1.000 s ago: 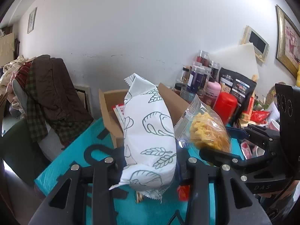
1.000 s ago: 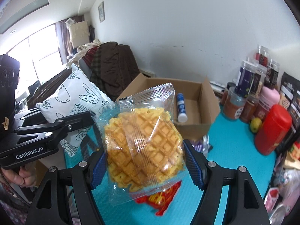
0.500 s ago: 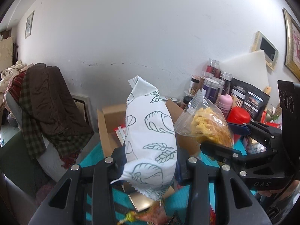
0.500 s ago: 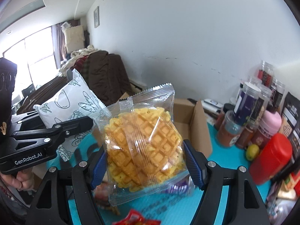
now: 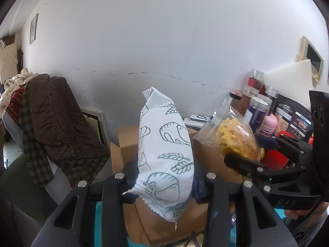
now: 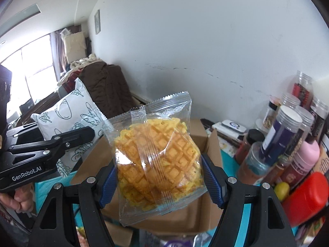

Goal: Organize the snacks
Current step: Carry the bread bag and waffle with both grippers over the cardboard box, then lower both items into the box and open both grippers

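Open brown cardboard box on teal tabletop, below both packets; left gripper clamped on white leaf-printed snack packet, held upright; right gripper clamped on clear-wrapped yellow waffle packet beside it

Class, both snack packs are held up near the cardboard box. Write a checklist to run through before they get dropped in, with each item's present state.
1. Left hand-held gripper clamps the white printed pack: ok.
2. Right hand-held gripper clamps the clear waffle pack: ok.
3. Cardboard box open at the top: ok.
4. Room left inside the box: cannot tell, the packs hide it.
5. Packs apart from each other: ok.
6. Jars beside the box clear of the path: cannot tell.
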`<state>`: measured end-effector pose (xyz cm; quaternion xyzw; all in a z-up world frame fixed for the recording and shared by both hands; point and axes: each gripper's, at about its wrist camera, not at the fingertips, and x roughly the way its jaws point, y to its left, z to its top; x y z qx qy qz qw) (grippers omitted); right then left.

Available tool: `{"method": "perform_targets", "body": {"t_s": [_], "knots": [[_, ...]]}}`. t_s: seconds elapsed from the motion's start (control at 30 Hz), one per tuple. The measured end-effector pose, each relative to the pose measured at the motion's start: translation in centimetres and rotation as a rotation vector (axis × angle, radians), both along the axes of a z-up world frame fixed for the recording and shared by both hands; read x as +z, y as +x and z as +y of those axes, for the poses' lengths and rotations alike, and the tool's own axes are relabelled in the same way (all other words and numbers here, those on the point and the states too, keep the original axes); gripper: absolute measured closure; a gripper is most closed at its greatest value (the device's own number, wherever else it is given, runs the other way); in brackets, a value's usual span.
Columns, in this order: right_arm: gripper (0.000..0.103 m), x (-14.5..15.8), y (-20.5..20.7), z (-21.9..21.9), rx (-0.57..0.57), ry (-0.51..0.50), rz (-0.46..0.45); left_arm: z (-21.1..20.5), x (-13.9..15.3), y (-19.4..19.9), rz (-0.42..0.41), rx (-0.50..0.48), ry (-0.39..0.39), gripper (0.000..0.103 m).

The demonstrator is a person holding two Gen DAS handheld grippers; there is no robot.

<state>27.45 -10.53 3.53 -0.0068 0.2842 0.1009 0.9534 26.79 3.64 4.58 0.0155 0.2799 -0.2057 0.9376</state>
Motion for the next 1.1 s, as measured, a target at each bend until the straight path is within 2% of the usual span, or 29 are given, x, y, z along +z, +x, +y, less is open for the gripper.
{"method": "perform_targets", "body": {"t_s": [0.27,0.37,0.5,0.6,0.77,1.1], "knots": [[0.029,-1.1,3.7,-0.6,-0.001,0.027,0.046,-0.7,-2.3,4.0,0.074,0.024,0.016,0.065],[0.029,-2.2,4.9,-0.5,-0.006,0.02,0.071,-1.2,-3.6,5.3,0.117,0.023,0.02,0.065],[0.029,-4.3,6.5,-1.0,-0.002,0.065,0.115,-1.7,-5.2,6.6,0.161,0.02,0.043,0.065],[0.029,-5.7,7.8,-0.6,0.01,0.026,0.143,-2.0,-6.6,7.6,0.192,0.036,0.079,0.065],[0.029,-7.3,9.2,-0.4,-0.001,0.018,0.194,-2.4,-8.6,8.7,0.261,0.045,0.099,0.065],[0.026,-8.8,10.4,-1.0,-0.008,0.068,0.284,-2.5,-9.8,10.0,0.36,0.066,0.11,0.064]]}}
